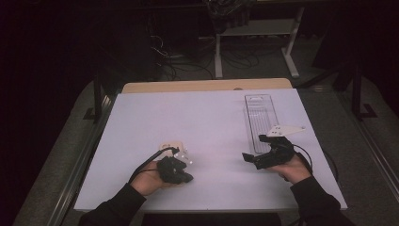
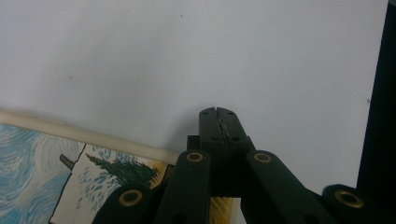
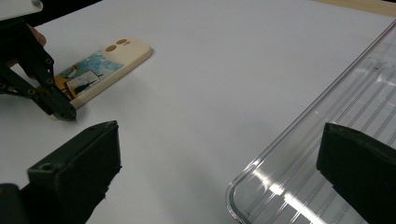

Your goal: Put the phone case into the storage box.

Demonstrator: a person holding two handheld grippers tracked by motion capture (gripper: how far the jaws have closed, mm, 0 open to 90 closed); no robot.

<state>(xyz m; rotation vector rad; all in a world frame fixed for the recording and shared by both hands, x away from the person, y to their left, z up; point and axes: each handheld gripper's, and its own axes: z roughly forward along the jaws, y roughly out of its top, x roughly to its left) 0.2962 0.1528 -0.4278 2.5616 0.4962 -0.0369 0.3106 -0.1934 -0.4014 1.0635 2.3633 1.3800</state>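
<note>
High view first: I see the white counter (image 1: 207, 136) with my left hand-held gripper (image 1: 176, 170) low on the near left and my right hand-held gripper (image 1: 263, 157) on the near right. Just beyond the left one a cream phone case (image 1: 173, 147) lies flat on the counter, mostly hidden behind the gripper. A clear plastic tray (image 1: 260, 120) lies lengthwise on the right half, its near end just beside the right gripper. From up here I can read no brand or writing on anything; the picture is too dim and small.

Left gripper view: the left hand-held gripper (image 2: 219, 112) has its jaws pressed together, tip to tip, with nothing between them, over bare white counter (image 2: 187, 56). The phone case (image 2: 70, 168) sits at the lower left, partly under the linkage. It has a cream rim and a painted picture: swirling blue and white strokes and a dark green tree on a pale panel. I find no lettering on it.

Right gripper view: the right hand-held gripper (image 3: 219, 154) has its jaws wide apart, empty. The tray (image 3: 336, 121), ribbed and see-through, reaches in from the right, its rounded corner between the jaws. Farther off at the upper left lies the phone case (image 3: 105, 65), back up, with two camera openings near its far end, and the left gripper's tip (image 3: 63, 111) rests at its near edge. No label is legible.
</note>
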